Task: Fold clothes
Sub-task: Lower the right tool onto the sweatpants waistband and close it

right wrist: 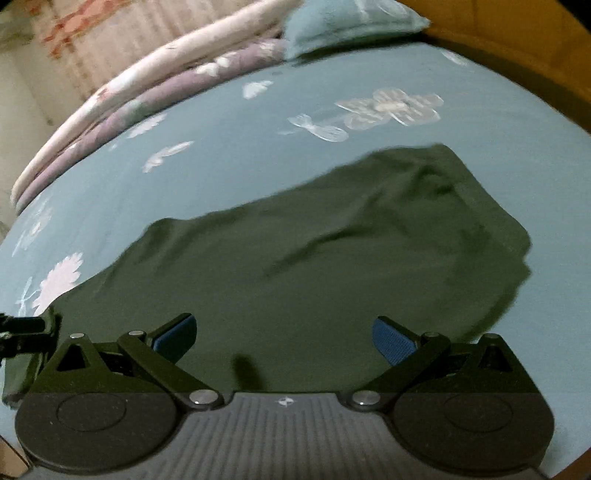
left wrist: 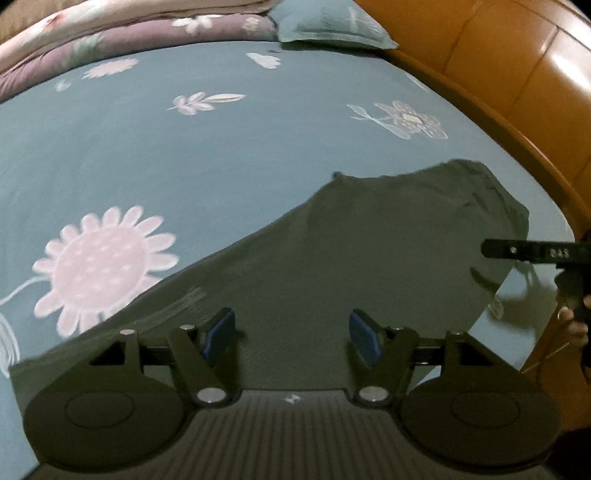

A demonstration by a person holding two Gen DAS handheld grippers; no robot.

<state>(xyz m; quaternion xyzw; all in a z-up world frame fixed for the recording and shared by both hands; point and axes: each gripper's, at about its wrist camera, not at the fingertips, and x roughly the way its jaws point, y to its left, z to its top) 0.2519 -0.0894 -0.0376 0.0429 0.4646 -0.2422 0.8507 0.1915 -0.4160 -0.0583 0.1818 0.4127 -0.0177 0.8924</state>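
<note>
You are holding the left hand-held gripper (left wrist: 291, 334) low over the near part of a dark green garment (left wrist: 369, 251), its blue pads (left wrist: 221, 332) standing well apart with nothing between them. You are holding the right hand-held gripper (right wrist: 284, 338) over the same garment (right wrist: 314, 258), jaws likewise spread wide and gripping nothing.

The garment is lying spread on the bed (left wrist: 184, 158), on a teal sheet printed with pale flowers. In the left wrist view it is running from the 7 o'clock corner up toward 1 o'clock, where a hemmed, sleeve-like end (left wrist: 495, 195) is lying slightly rumpled. In the right wrist view soft creases are crossing the cloth toward 2 o'clock.

At 3 o'clock in the left wrist view, the right hand-held gripper (left wrist: 532, 253) is showing as a black bar, with your right hand (left wrist: 576, 325) below it at the frame edge. At 9 o'clock in the right wrist view, part of the left hand-held gripper (right wrist: 22, 328) is entering the frame.

A teal pillow (left wrist: 332, 22) is lying at 12 o'clock, a folded floral quilt (left wrist: 129, 33) at 11 o'clock, and an orange padded headboard (left wrist: 517, 66) is curving along 2 o'clock.
</note>
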